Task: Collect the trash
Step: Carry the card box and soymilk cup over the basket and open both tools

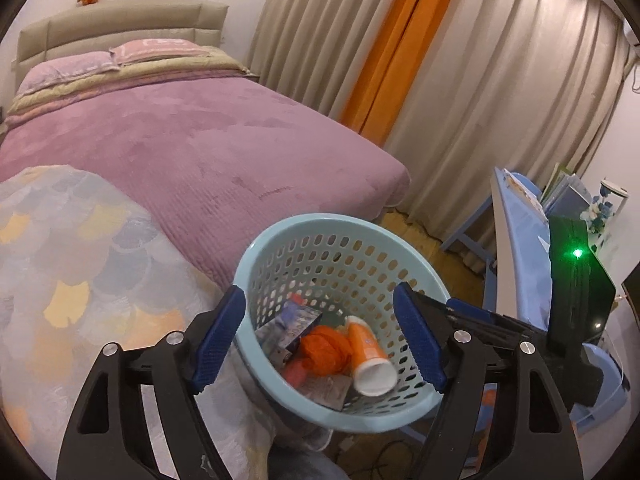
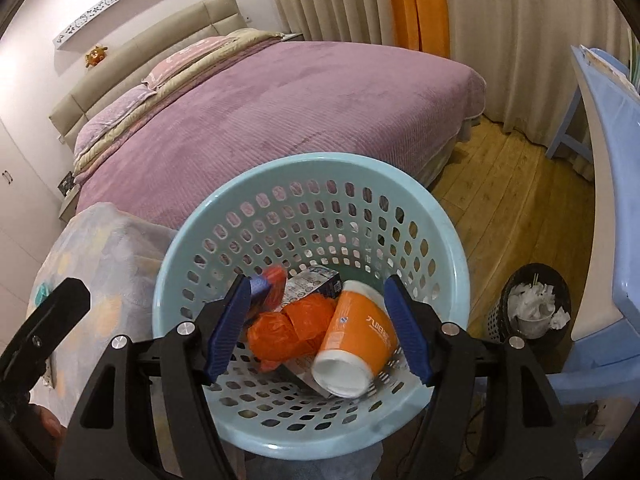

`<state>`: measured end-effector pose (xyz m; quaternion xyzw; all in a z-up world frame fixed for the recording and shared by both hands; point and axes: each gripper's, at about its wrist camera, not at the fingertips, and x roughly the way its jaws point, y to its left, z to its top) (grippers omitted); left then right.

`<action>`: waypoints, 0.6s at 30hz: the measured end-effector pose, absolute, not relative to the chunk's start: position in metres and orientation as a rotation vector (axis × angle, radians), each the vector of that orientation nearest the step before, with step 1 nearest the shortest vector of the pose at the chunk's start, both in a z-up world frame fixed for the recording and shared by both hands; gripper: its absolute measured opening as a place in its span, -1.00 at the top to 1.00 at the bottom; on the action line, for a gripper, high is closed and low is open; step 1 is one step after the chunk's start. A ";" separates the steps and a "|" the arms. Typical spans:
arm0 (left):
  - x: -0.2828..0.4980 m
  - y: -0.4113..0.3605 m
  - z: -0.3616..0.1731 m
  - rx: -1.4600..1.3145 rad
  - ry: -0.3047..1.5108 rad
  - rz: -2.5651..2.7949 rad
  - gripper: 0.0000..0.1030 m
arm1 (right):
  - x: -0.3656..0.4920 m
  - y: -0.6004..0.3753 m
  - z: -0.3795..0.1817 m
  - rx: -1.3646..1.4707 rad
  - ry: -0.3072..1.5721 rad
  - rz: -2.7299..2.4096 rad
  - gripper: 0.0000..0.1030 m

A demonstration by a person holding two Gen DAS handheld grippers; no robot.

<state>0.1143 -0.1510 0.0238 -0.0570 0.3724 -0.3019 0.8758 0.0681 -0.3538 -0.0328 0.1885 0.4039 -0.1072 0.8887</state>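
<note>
A light blue perforated basket (image 1: 280, 240) (image 2: 240, 188) stands at the bed's foot end. Inside lie an orange paper cup (image 1: 370, 354) (image 2: 356, 340) on its side, a crumpled orange plastic bag (image 1: 324, 352) (image 2: 288, 332), a printed carton (image 1: 296, 322) (image 2: 316, 282) and other wrappers. My left gripper (image 1: 320, 336) is open and empty, its blue fingers spread above the basket's near rim. My right gripper (image 2: 316, 328) is open and empty, hovering over the basket's mouth above the cup. The left gripper's black body (image 2: 40, 328) shows at the left of the right wrist view.
A bed with a purple cover (image 1: 180, 132) (image 2: 280, 112) fills the left and back. A pastel patterned blanket (image 1: 80, 264) (image 2: 104, 248) lies beside the basket. A blue desk (image 1: 520, 248) (image 2: 612, 184) stands right. A black bin with white tissues (image 2: 532, 308) sits on the wood floor.
</note>
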 end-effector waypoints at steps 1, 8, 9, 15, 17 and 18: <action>0.112 -0.148 0.026 -0.123 0.772 -0.629 -0.45 | 0.067 -0.352 -0.032 0.388 0.835 -0.217 -0.27; 0.096 -0.114 0.044 -0.157 0.721 -0.600 -0.45 | 0.058 -0.319 -0.009 0.314 0.783 -0.150 -0.27; 0.093 -0.108 0.046 -0.162 0.713 -0.592 -0.45 | 0.057 -0.315 -0.007 0.308 0.779 -0.138 -0.27; 0.076 -0.052 0.053 -0.197 0.681 -0.480 -0.45 | 0.057 -0.277 0.005 0.262 0.762 -0.049 -0.27; 0.072 -0.026 0.053 -0.202 0.677 -0.416 -0.45 | 0.059 -0.262 0.009 0.241 0.758 -0.022 -0.27; 0.070 -0.016 0.052 -0.198 0.680 -0.386 -0.45 | 0.060 -0.253 0.010 0.230 0.756 -0.003 -0.27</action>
